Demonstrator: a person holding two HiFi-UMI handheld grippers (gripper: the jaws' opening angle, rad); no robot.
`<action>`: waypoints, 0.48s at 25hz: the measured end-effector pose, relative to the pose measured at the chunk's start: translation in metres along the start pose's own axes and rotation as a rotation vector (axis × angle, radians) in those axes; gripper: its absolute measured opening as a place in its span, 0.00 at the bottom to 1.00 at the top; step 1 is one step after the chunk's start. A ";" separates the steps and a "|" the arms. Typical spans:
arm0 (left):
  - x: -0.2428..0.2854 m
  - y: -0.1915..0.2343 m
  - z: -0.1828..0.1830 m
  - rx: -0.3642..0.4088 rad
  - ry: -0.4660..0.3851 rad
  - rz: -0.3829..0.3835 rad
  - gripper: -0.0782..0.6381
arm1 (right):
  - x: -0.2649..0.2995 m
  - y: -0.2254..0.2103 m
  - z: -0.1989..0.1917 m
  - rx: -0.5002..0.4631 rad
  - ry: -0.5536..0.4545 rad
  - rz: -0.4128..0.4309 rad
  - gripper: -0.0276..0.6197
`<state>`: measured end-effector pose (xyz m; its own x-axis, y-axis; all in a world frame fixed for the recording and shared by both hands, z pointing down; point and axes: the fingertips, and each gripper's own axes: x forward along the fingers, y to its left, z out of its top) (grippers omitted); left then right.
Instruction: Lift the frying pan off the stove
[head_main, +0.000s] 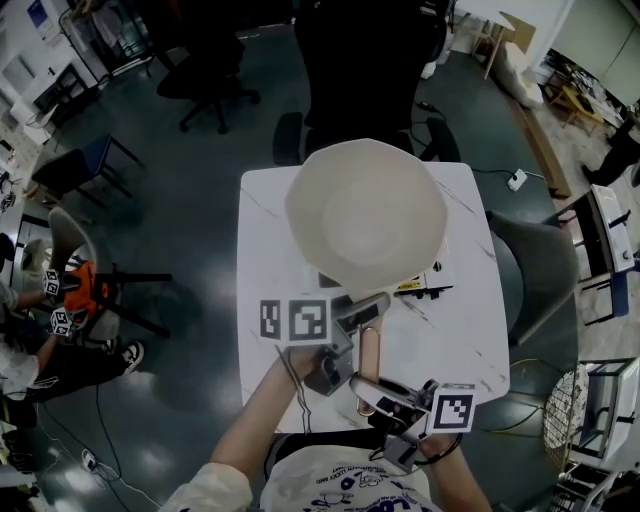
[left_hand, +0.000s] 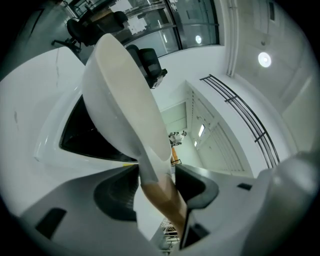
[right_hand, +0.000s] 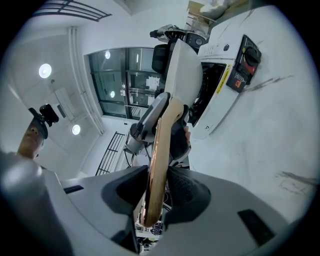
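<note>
Pan (head_main: 365, 215) sits over stove (right_hand: 220, 50) on table (head_main: 455, 350). Judged rigid, bowl-heavy, smooth-walled. Best hold is the wooden handle (head_main: 369, 358). Right gripper (right_hand: 155, 175) is clamped on the handle's end. Left gripper (left_hand: 157, 172) stands wide, handle between its jaws, unpressed.

Office or lab: swivel chairs (head_main: 205, 88), glass partition walls (right_hand: 125, 80).

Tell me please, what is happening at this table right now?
A person works with two hand-held grippers on a white frying pan over a small stove on a white table. The right gripper is clamped on the end of the pan's wooden handle. The left gripper stands open around the handle near the pan's body, its pads not pressing. The pan looks raised off the stove.
</note>
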<state>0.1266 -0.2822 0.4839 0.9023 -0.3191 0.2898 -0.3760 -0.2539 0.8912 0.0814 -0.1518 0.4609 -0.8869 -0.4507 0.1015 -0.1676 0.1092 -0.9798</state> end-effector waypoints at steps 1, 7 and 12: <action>0.001 0.001 0.000 -0.005 -0.001 -0.004 0.39 | 0.000 0.000 0.000 0.000 0.001 0.000 0.24; 0.010 0.002 0.002 -0.022 -0.011 -0.012 0.39 | 0.000 -0.002 -0.001 -0.005 0.007 -0.007 0.24; 0.011 0.005 0.004 -0.053 -0.026 -0.027 0.39 | 0.000 -0.003 -0.003 -0.008 0.008 -0.007 0.24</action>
<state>0.1341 -0.2908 0.4900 0.9062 -0.3362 0.2565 -0.3389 -0.2148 0.9160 0.0807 -0.1496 0.4641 -0.8890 -0.4447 0.1093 -0.1768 0.1131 -0.9777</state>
